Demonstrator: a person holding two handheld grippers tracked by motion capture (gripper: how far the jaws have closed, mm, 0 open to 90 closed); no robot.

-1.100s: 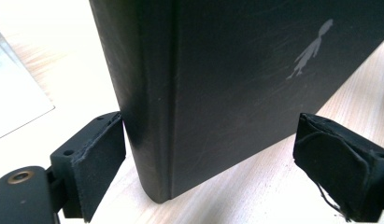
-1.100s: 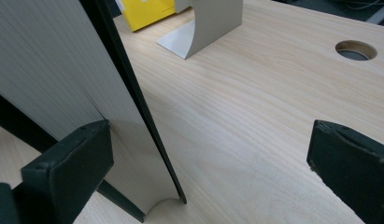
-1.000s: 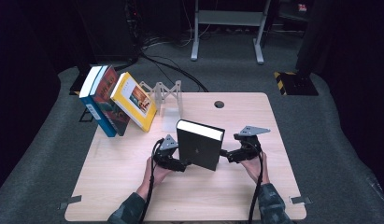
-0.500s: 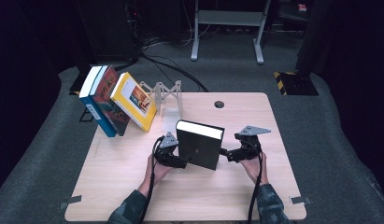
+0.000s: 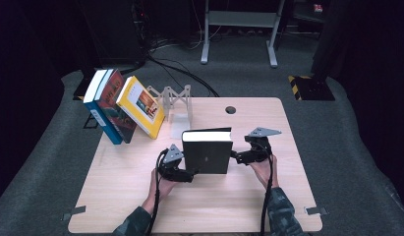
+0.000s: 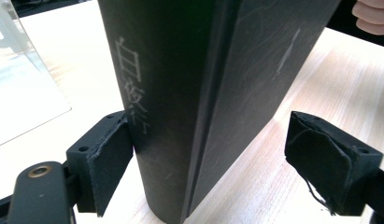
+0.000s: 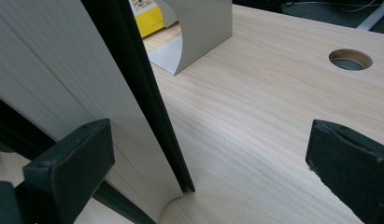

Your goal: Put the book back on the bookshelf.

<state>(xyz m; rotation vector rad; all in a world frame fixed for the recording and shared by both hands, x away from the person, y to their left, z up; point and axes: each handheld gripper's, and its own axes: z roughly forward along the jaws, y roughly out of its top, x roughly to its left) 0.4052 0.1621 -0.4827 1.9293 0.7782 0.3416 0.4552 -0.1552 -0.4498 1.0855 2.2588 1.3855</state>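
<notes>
Left tool (image 5: 186, 174) (image 6: 208, 156): spread, jaws just now closing in around the spine of the black hardcover book (image 5: 207, 156) (image 6: 203, 70). One padded jaw touches the spine beside its pale lettering. The other stands off the cover with a gap, so no pinch yet.

Right tool (image 5: 237, 157) (image 7: 208, 161): spread wide at the book's right side, one jaw just beside the pale page block (image 7: 63, 84), the other well clear over bare wood.

Stands upright on its lower edge near the middle of the pale wood-grain bench (image 5: 140, 196). Spine to the left, fore-edge to the right, broad cover facing near, so the width runs straight from one tool to the other. Both about equally near, the left closer to a grip.

Matte, faintly scuffed cloth-like cover; rounded spine; smooth, slightly bowed page edges; rough dark foam pads on the jaws.

Farther off, to the far left: a grey metal bookend (image 5: 180, 105) (image 7: 203, 28) with a curved cut-out, and past it a glossy yellow book (image 5: 140, 105) leaning among others. Round hole (image 5: 230, 109) (image 7: 351, 59) toward the bench's far edge.
</notes>
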